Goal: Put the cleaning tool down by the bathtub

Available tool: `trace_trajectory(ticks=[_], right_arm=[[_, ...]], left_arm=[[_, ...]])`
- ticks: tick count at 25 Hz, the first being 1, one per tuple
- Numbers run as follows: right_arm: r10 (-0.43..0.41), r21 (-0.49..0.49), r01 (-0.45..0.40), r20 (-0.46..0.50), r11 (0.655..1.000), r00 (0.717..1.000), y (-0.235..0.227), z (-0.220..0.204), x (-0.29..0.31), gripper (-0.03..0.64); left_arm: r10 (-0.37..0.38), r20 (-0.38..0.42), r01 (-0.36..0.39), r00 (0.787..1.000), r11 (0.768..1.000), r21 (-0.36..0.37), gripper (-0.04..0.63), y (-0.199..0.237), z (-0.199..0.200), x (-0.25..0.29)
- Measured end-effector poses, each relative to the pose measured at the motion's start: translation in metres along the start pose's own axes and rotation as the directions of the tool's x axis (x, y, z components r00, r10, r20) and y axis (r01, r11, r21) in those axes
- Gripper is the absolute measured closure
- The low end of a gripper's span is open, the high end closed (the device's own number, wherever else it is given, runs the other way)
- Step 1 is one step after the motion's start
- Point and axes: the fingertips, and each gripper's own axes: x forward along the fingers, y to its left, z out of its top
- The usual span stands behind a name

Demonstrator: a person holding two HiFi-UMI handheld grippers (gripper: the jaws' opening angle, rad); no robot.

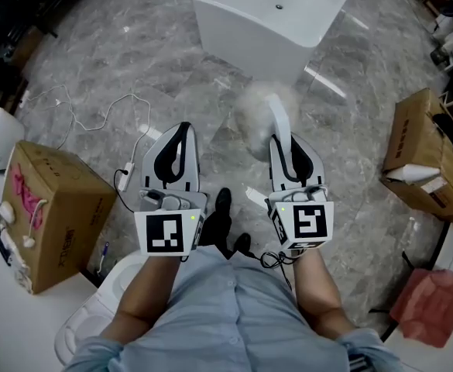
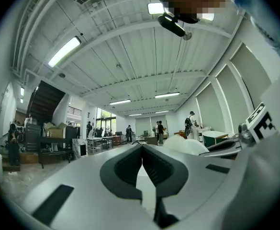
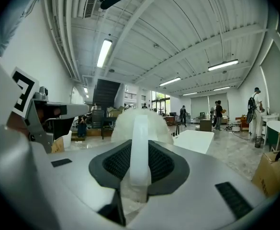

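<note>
My right gripper (image 1: 286,141) is shut on the white handle of the cleaning tool (image 1: 266,111), a brush with a fluffy white head that sticks out ahead of the jaws. In the right gripper view the handle (image 3: 140,147) stands between the dark pads, with the bristle head (image 3: 140,123) beyond. The white bathtub (image 1: 272,22) stands on the floor ahead, past the brush; the same bathtub (image 3: 197,140) appears to the right of the brush. My left gripper (image 1: 178,142) hangs beside the right one, shut with nothing in it; its pads (image 2: 141,169) meet.
A cardboard box (image 1: 48,215) stands at the left with a white cable (image 1: 110,115) on the marble floor. Another open box (image 1: 427,157) sits at the right, a red cloth (image 1: 435,304) below it. People (image 2: 159,131) stand far off in the hall.
</note>
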Motion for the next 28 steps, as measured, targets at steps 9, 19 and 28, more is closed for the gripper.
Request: trace_trajectory(ticks=[9,19,28], right_arm=[[-0.058,-0.040,0.061,0.056,0.997,0.997,-0.006,0.051,0.081,0.517],[-0.089,-0.056,0.093,0.082,0.994,0.993,-0.025,0.067,0.127,0.517],[-0.138,-0.018,0.139,0.064,0.990,0.988,-0.085,0.054,0.189,0.517]], left_arm=[[-0.026,0.067,0.026,0.997,1.000,-0.012,0.578,0.065,0.015,0.072],[-0.069,0.069,0.070,0.995,0.997,-0.014,0.578,0.081,0.009,0.122],[-0.100,0.012,0.100,0.995,0.995,-0.008,0.578,0.080,-0.021,0.202]])
